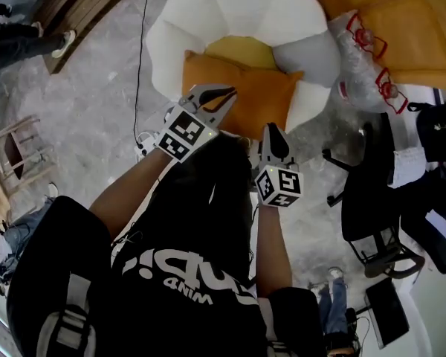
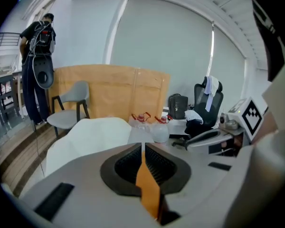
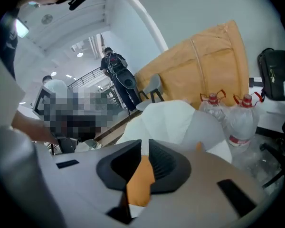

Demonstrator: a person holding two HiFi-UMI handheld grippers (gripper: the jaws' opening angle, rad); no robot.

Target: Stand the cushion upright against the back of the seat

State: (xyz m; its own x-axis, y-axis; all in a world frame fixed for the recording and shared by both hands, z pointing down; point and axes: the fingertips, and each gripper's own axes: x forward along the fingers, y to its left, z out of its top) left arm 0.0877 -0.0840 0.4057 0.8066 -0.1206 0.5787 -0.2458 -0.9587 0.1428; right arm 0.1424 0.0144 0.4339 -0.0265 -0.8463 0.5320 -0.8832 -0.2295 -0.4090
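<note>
An orange cushion (image 1: 264,95) lies tilted on the yellow seat (image 1: 241,50) of a white shell-shaped chair (image 1: 230,10), with its top edge against the seat back. My left gripper (image 1: 227,94) is shut over the cushion's near left corner. My right gripper (image 1: 273,129) is shut just short of the cushion's near edge. In the left gripper view the jaws (image 2: 142,148) meet, and the cushion (image 2: 149,186) shows orange through the slit below them. The right gripper view shows its jaws (image 3: 143,148) together too, with the cushion (image 3: 140,182) beyond. Neither gripper visibly holds anything.
Two large water bottles (image 1: 360,58) lie right of the chair, in front of an orange sofa (image 1: 401,21). A black office chair (image 1: 375,199) stands at the right. A cable (image 1: 139,58) runs over the floor at the left, near a wooden stool (image 1: 15,155). A person (image 2: 38,56) stands far off.
</note>
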